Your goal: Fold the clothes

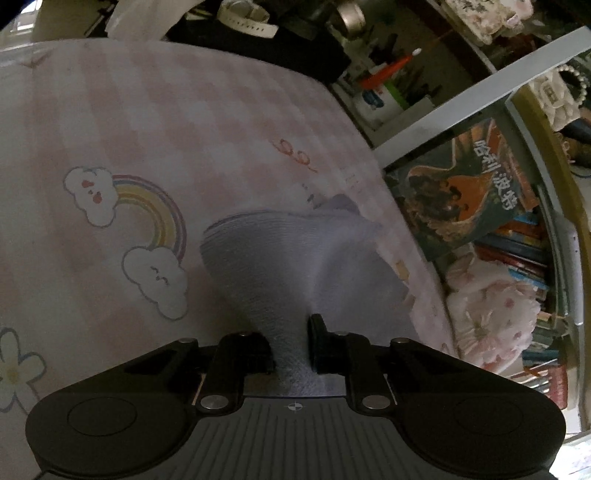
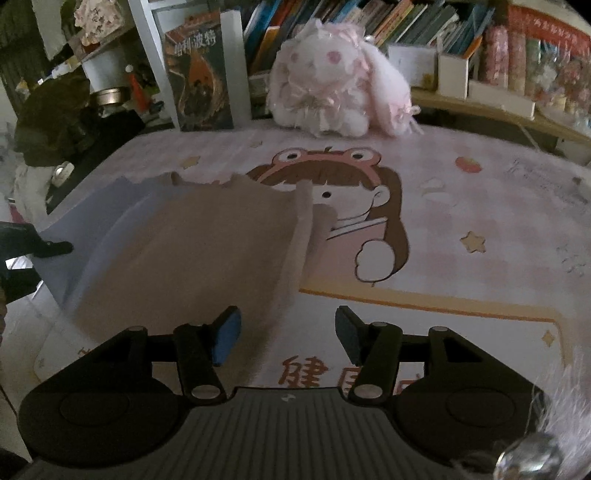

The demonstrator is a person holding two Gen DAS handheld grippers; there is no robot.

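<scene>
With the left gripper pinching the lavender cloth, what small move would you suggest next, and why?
Probably carry the left gripper, jaws shut on the bunched lavender cloth, across to lay that edge flat. The right gripper hangs open beside the tan garment, free to smooth it.

Both views are dim and grainy, with muted colour. The left wrist view smears along the edge of the pink checked cartoon-print bed sheet [image 1: 155,122]; a pale window patch glows top left. In the right wrist view, fisheye curvature bends the row of colourful upright books [image 2: 369,22], and the corners fall black.
</scene>
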